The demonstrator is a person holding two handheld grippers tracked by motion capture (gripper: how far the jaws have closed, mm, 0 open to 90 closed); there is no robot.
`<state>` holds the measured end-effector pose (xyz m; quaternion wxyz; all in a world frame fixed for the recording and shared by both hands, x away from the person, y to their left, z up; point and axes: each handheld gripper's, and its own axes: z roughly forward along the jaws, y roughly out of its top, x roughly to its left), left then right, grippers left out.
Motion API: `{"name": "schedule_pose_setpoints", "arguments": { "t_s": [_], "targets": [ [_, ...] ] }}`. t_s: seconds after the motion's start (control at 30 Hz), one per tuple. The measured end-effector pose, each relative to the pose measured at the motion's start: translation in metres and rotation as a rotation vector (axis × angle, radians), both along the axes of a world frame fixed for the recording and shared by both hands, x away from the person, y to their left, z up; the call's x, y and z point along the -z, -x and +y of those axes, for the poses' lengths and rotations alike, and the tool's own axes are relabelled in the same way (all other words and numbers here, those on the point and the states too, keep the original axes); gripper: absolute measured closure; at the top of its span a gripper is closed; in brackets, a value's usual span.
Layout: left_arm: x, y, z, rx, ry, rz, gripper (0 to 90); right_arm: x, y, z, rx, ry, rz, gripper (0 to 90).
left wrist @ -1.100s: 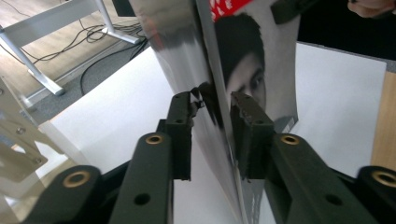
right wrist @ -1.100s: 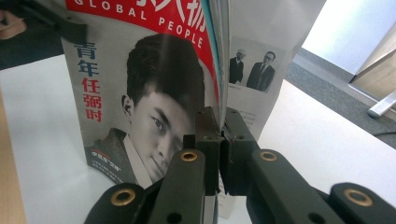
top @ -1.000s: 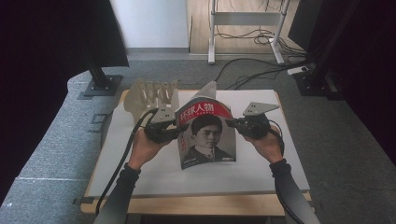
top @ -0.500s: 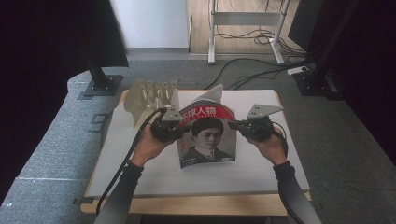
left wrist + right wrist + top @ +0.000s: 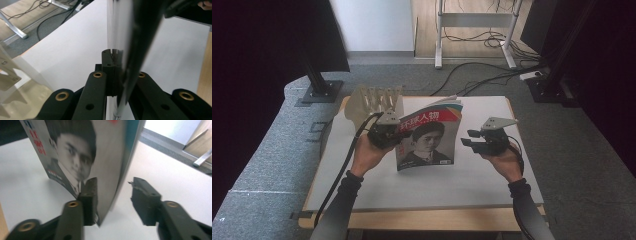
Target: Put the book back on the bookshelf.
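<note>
Left tongs (image 5: 388, 134) clamped on the magazine (image 5: 428, 134), pinching its left edge; in the left gripper view the jaws sit tight together on the thin page edge (image 5: 115, 53). Right tongs (image 5: 473, 141) have just been opening: jaws apart. In the right gripper view the magazine's right edge (image 5: 117, 182) is between them, near the left jaw but not pressed by the pads, so they grip nothing.

Magazine stands roughly upright on the desk (image 5: 492, 175), cover facing the person, long axis running up from the desk and tilted slightly back. Bottom edge rests on the desk mid-surface. From the left tongs it lies at 3 o'clock, touching; from the right tongs at 9 o'clock, just beside.

Key relation: the left hand (image 5: 367, 155) alone carries it; the right hand (image 5: 504, 162) is free on the far side of the cover.

A pale slotted rack (image 5: 374, 102) stands at 11 o'clock from the left tongs, near the desk's back-left corner, probably where it goes.
</note>
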<state>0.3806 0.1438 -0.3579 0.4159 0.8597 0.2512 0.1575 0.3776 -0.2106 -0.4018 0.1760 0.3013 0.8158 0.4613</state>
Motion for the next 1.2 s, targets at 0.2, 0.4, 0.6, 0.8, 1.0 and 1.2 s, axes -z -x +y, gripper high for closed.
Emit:
{"name": "schedule_pose_setpoints", "arguments": {
  "t_s": [0.2, 0.4, 0.6, 0.8, 1.0, 1.2],
  "targets": [
    [0.001, -0.003, 0.015, -0.022, 0.031, 0.023, 86.9, 0.02, 0.002, -0.001, 0.021, 0.035, 0.03, 35.7],
    [-0.001, -0.005, 0.029, -0.037, 0.042, 0.048, 87.0, 0.042, 0.004, -0.002, 0.054, 0.052, 0.07, 28.5],
    [-0.001, -0.007, 0.041, -0.07, 0.055, 0.067, 87.0, 0.069, 0.006, -0.007, 0.071, 0.065, 0.118, 22.1],
    [-0.004, -0.008, 0.053, -0.098, 0.072, 0.077, 87.2, 0.092, 0.011, -0.012, 0.117, 0.094, 0.146, 18.1],
    [-0.009, -0.006, 0.065, -0.128, 0.086, 0.078, 87.2, 0.107, 0.017, -0.014, 0.142, 0.11, 0.163, 13.5],
    [-0.016, -0.002, 0.079, -0.164, 0.099, 0.068, 87.2, 0.121, 0.022, -0.015, 0.176, 0.114, 0.175, 10.4]
  ]
}}
